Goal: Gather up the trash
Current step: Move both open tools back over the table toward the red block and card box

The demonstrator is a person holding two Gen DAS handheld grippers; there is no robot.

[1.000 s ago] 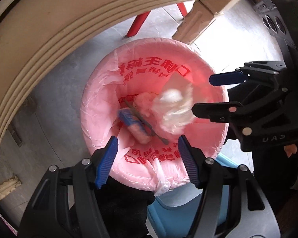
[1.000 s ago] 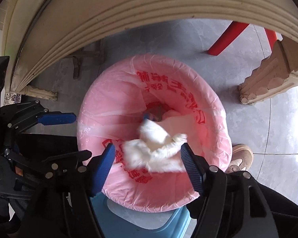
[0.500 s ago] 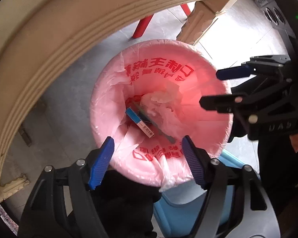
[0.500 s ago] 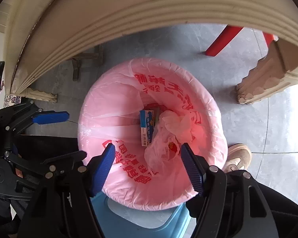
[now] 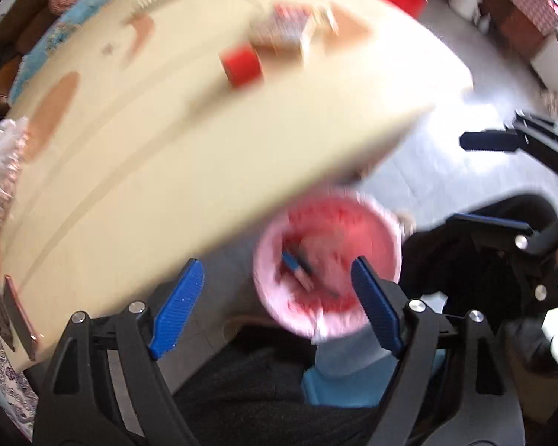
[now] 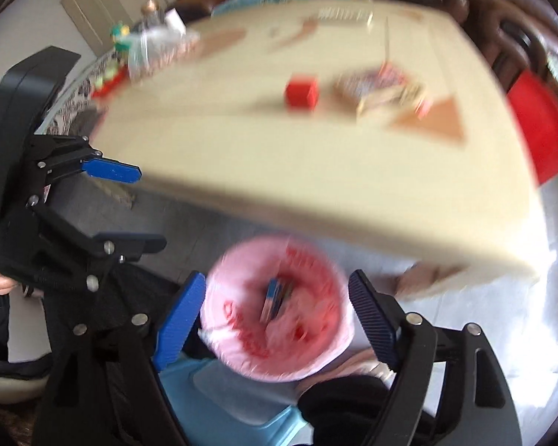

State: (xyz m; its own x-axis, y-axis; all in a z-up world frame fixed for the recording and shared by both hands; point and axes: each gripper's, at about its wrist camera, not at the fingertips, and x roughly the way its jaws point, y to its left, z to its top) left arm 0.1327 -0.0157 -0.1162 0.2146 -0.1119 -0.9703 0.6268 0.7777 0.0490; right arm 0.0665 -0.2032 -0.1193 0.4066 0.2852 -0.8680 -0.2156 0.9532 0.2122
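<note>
Trash bin [image 5: 327, 260] w/ pink liner is sitting on floor below table edge [image 5: 212, 171], holding blue carton [image 6: 273, 297] & crumpled wrap. Cream table is overhanging bin, partly blocking it in left view. Red block [image 6: 301, 93] & patterned box [image 6: 372, 85] are lying near each other on tabletop. Red stool [image 6: 539, 126] is standing past table; grey tile floor [image 5: 427, 171]. Right view is showing door & clear bag [image 6: 148, 52]; left view is showing phone [image 5: 18, 319] at table edge. Left gripper [image 5: 275, 303] & right gripper [image 6: 277, 316] are both gaping wide, carrying nothing. Heavy blur.

Motion-smeared tabletop litter [image 6: 381, 89], red print on the pink bin liner [image 6: 241, 319], its contents indistinct.
</note>
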